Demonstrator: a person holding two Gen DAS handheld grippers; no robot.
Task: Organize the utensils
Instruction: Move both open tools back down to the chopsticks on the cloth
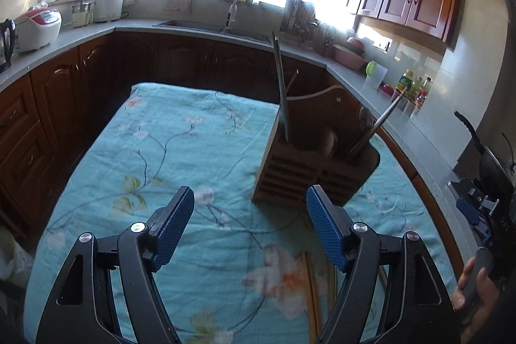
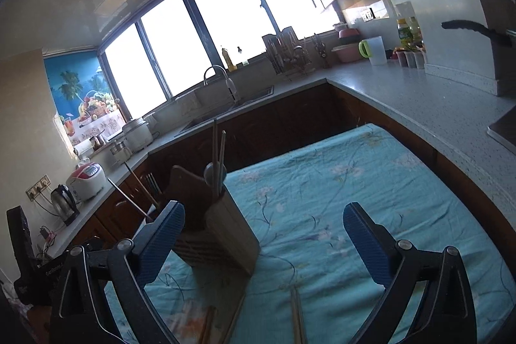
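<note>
- My left gripper (image 1: pixel 250 215) stands well open, nothing between its pads; chopsticks (image 1: pixel 314 295) lie on the cloth (image 1: pixel 167 150) under its right jaw.
- My right gripper (image 2: pixel 263 234) gapes wide and empty, with chopsticks (image 2: pixel 296 315) below the gap.
- Ahead of the left jaws, just right of centre, stands the holder (image 1: pixel 309 170) with utensils (image 1: pixel 280 86) upright in it.
- From the right gripper, the holder (image 2: pixel 225 231) sits beside the left jaw.
- Farther off, the sink (image 1: pixel 209 26).

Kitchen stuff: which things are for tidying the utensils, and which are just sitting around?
For the job:
wooden holder
chopsticks on the cloth
spoon in the holder

Just there:
rice cooker
kettle
tap
bottles
</note>
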